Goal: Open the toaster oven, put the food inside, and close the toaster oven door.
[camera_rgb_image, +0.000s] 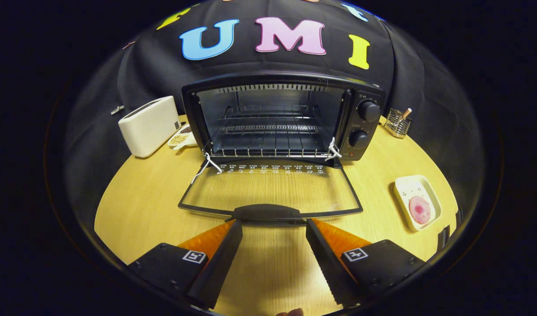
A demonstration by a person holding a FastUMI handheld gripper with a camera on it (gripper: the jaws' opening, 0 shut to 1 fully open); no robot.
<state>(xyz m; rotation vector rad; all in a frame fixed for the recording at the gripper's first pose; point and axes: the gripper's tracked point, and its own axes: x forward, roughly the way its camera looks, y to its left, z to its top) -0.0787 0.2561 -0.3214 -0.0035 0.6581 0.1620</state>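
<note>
Your hand-held gripper [273, 226] is wide open and empty at the door [270, 191] handle; door is down, so fetch the food [420, 209] next.

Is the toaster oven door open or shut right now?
Open. The toaster oven door lies folded down flat toward the table, baring the empty rack. The gripper jaws are open just behind the door handle.

The toaster oven [277, 118] stands at the far side of the wooden table [132, 206], its glass door [270, 188] folded down flat. The gripper [273, 224] is spread wide, empty, fingertips just short of the door handle [267, 213]. To the right, a pink food piece [420, 209] lies in a cream tray [405, 188].
</note>
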